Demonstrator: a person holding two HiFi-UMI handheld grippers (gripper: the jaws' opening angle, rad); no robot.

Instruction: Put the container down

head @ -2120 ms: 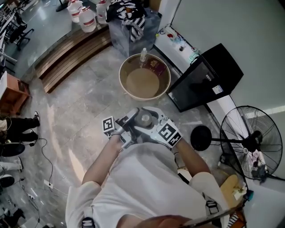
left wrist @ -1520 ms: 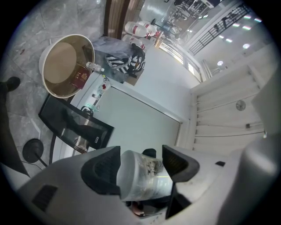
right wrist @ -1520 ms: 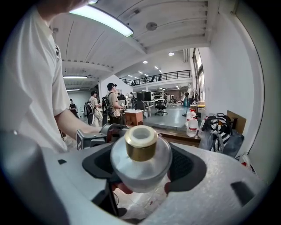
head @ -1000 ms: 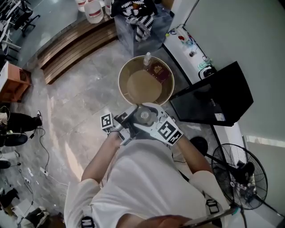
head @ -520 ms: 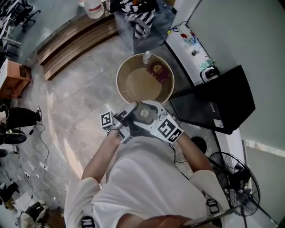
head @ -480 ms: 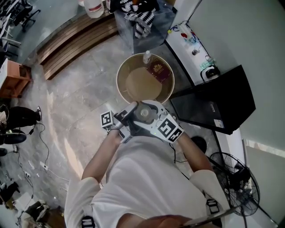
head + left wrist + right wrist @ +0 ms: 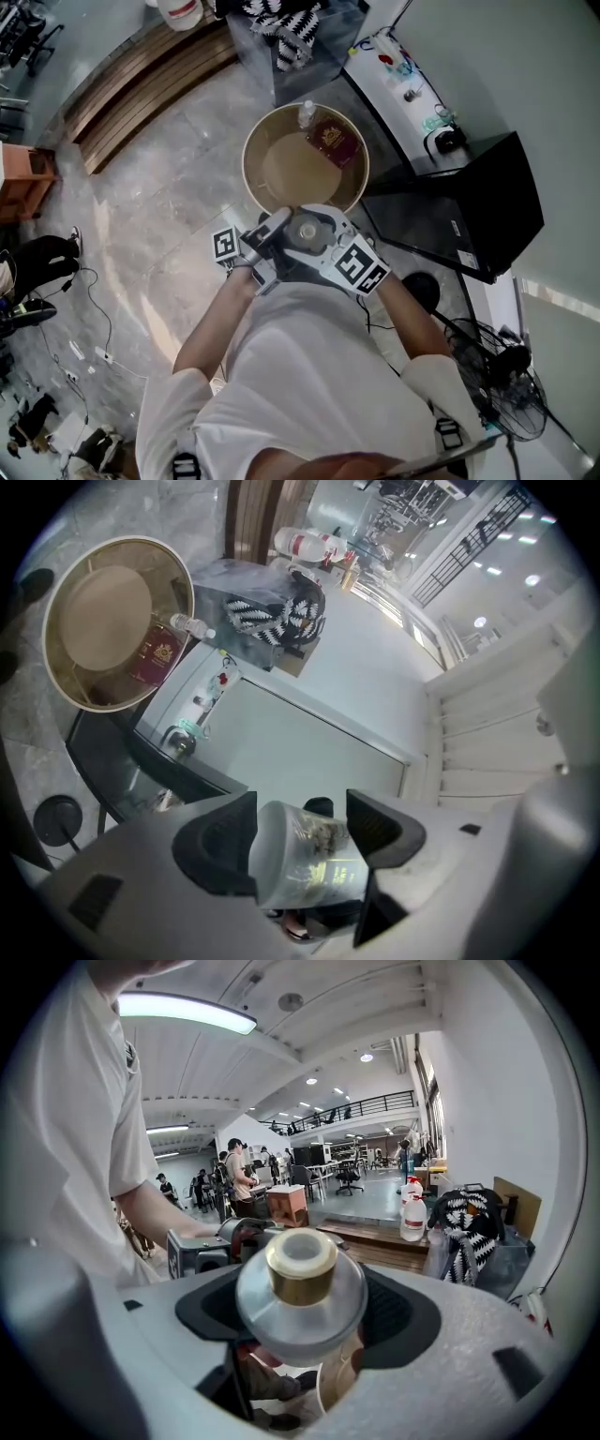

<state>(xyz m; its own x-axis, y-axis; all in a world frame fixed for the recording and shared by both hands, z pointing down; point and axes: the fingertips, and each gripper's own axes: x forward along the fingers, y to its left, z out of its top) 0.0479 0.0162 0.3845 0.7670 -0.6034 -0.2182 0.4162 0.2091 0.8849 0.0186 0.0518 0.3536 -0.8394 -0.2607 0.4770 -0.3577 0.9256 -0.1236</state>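
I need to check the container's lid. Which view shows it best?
The right gripper view: the silver lid with its gold knob sits large between the jaws. The head view shows it small from above; the left gripper view shows only the container body.

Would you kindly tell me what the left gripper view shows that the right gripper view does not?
Only the left gripper view shows the tan tub holding a maroon booklet, and the container's clear labelled side between the left tool's jaws. Only the right gripper view shows the container's gold cap between the right tool's jaws, the person's white shirt and people far behind. Both show the container and the black-and-white fabric.
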